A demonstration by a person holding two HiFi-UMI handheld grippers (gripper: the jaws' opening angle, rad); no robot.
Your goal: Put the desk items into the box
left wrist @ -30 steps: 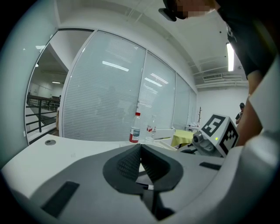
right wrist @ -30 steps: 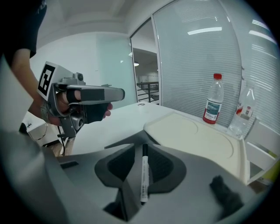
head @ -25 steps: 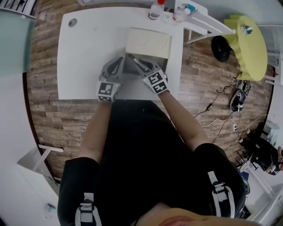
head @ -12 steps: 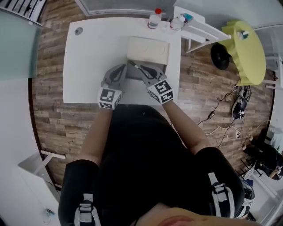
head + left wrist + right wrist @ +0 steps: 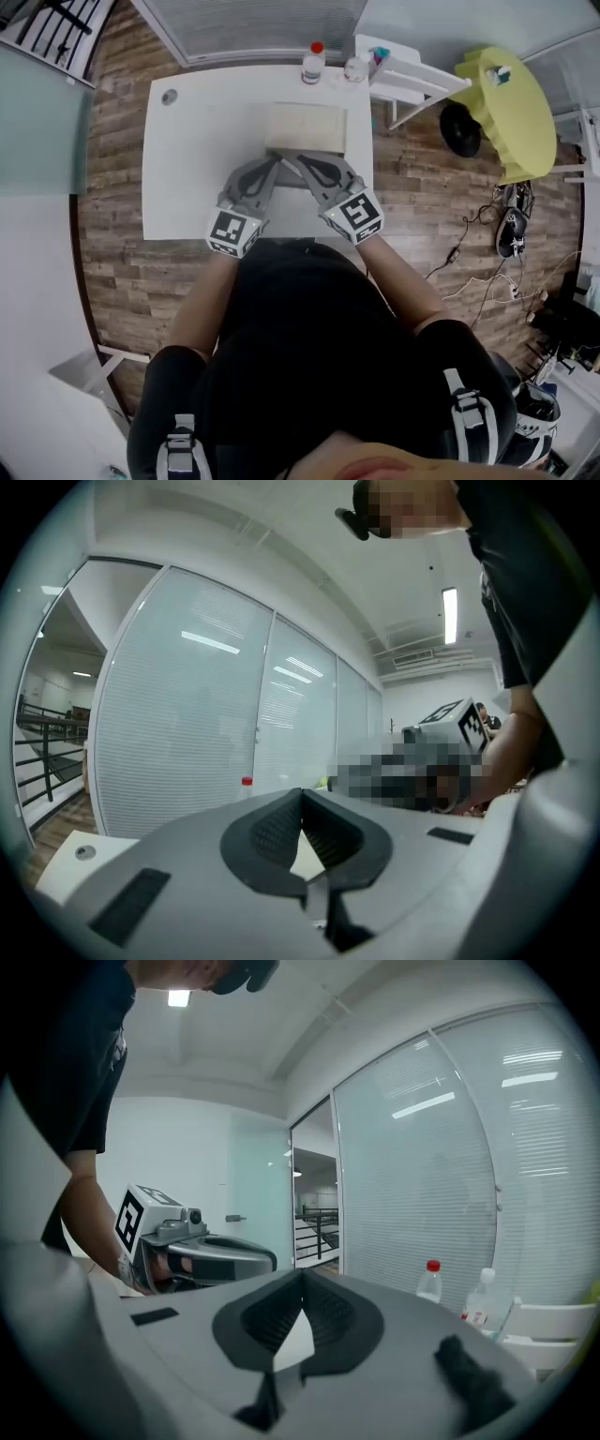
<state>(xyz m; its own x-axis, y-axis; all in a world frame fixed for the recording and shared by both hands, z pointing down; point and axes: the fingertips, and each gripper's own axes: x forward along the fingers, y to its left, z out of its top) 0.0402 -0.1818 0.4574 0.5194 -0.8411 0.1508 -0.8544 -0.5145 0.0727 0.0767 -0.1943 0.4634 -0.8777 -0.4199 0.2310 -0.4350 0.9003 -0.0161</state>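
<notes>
A cream box (image 5: 306,128) sits at the middle back of the white desk (image 5: 192,159); its top looks closed and no loose desk items show. My left gripper (image 5: 275,162) and right gripper (image 5: 289,159) point inward and meet tip to tip at the box's near edge. Both are shut with nothing visible between the jaws. In the left gripper view my left gripper (image 5: 301,795) has its pads pressed together, with the right gripper's marker cube (image 5: 466,726) beyond. In the right gripper view my right gripper (image 5: 302,1280) is likewise shut, with the left gripper's body (image 5: 192,1246) to its left.
Two plastic bottles (image 5: 312,64) (image 5: 354,67) stand at the desk's back edge, also the red-capped bottle (image 5: 428,1283) in the right gripper view. A white chair (image 5: 412,80) and a yellow round table (image 5: 502,98) stand to the right. Cables (image 5: 478,253) lie on the wooden floor.
The right gripper has drawn back from above the box to its near edge. Both grippers' tips have come together there. The head camera has shifted, so the desk sits lower in view.
</notes>
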